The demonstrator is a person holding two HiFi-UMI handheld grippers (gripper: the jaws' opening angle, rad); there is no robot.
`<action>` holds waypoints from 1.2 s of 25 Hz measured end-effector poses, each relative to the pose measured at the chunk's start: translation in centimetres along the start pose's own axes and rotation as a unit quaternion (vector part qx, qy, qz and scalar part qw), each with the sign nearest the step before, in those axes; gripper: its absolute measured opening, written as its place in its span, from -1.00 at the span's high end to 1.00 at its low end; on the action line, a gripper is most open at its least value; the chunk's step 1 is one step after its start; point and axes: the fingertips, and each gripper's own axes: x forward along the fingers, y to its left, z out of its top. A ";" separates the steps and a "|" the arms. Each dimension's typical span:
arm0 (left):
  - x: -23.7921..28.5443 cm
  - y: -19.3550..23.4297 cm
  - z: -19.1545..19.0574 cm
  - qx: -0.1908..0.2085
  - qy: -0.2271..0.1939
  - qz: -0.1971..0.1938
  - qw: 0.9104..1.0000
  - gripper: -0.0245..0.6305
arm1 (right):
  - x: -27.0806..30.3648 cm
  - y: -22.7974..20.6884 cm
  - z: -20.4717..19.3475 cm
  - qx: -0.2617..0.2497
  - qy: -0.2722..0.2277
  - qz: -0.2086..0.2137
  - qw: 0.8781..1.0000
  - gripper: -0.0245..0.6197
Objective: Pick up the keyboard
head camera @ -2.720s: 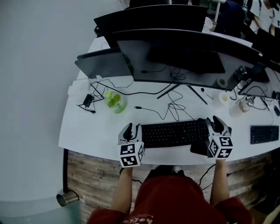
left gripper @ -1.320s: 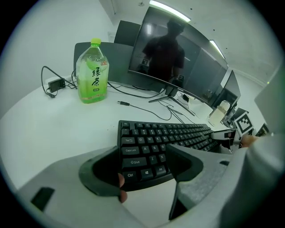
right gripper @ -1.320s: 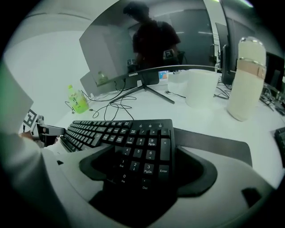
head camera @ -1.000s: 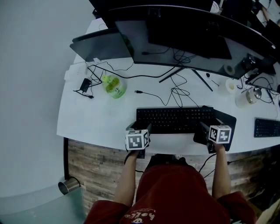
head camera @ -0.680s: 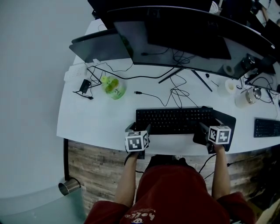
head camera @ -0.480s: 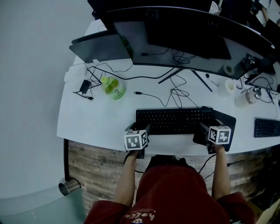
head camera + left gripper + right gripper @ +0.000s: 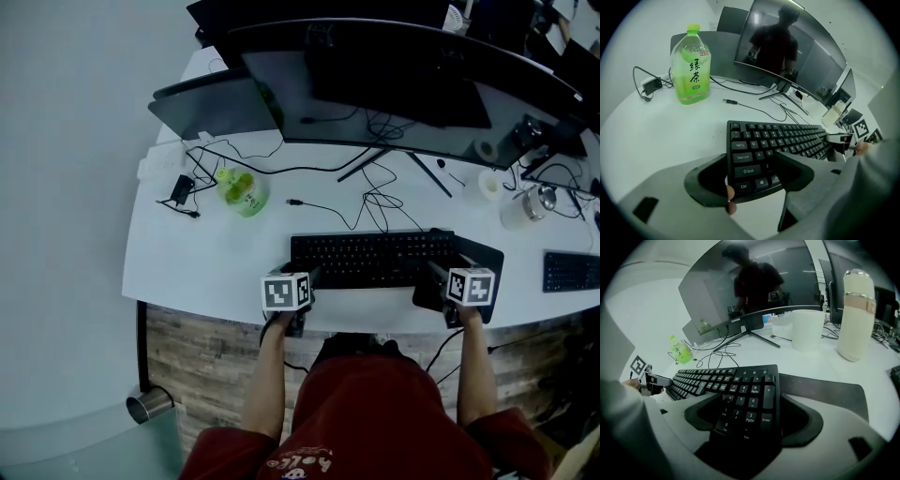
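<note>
The black keyboard lies across the white desk, near its front edge. My left gripper is at the keyboard's front left corner. In the left gripper view the Ctrl and Shift corner of the keyboard fills the gap of the left gripper, with both pads against it. My right gripper is at the front right corner. There the number pad end of the keyboard sits between the jaws of the right gripper, which hold it the same way.
A black mouse pad lies under and beside the keyboard's right end. Loose cables trail behind the keyboard, under a curved monitor. A green tea bottle stands at the back left. A white flask and a second keyboard are at the right.
Both grippers went from the keyboard's ends to its front corners. In the last half second the left gripper shifted slightly left and up. The keyboard stays about where it was.
</note>
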 end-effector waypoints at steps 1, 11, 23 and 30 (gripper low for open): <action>0.0 0.0 0.0 0.000 0.000 0.000 1.000 -0.02 | 0.0 0.0 0.0 0.000 0.000 0.000 1.000 -0.28; -0.5 0.0 -0.4 0.000 -0.010 0.007 1.000 -0.01 | -0.4 0.2 -0.1 -0.007 -0.007 0.000 1.000 -0.23; -2.6 -0.6 1.3 0.008 -0.051 0.012 0.999 -0.01 | -2.1 0.8 1.8 -0.020 -0.054 0.000 0.998 -0.20; -5.5 -1.3 4.8 0.031 -0.107 0.019 0.994 -0.01 | -4.4 1.6 5.3 -0.032 -0.117 0.002 0.993 -0.20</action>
